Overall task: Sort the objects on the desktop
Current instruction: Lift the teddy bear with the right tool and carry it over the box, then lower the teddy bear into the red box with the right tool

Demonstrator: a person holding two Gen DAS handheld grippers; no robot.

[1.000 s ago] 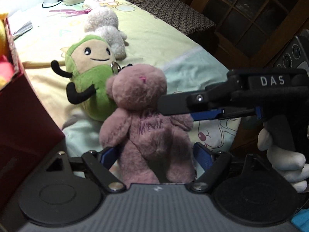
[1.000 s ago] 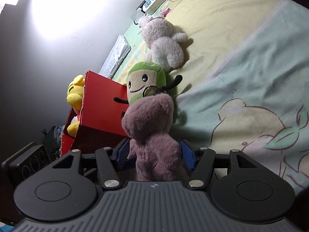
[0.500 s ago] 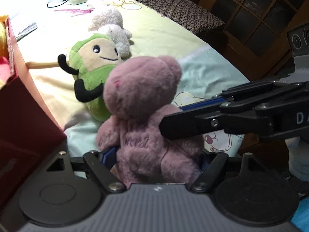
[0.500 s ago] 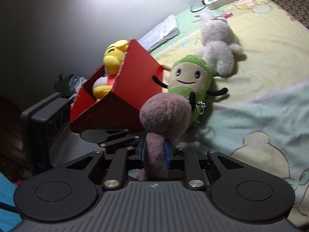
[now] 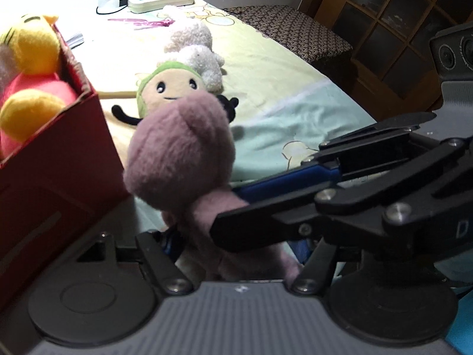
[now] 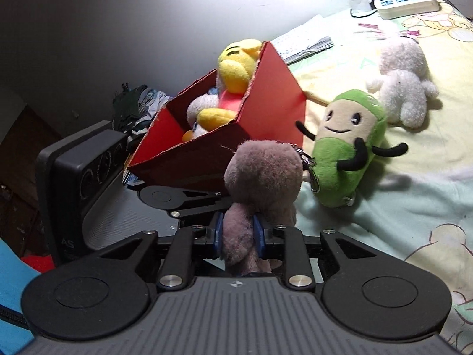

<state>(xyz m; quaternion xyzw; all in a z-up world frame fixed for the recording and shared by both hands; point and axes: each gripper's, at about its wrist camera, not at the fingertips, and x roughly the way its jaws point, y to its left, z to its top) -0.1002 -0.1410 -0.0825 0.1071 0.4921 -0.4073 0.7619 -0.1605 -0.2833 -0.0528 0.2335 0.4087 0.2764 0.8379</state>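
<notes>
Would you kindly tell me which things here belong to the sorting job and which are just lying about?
Job:
pink bear, held in right claw
red box
yellow plush in box
green plush
white plush

Lying about:
power strip
papers
patterned cushion

We see a home bedroom: a cartoon-print bedsheet point(image 6: 414, 177), soft toys point(image 6: 348, 145), a power strip point(image 6: 405, 0), and a glazed wooden door point(image 5: 399, 23).
</notes>
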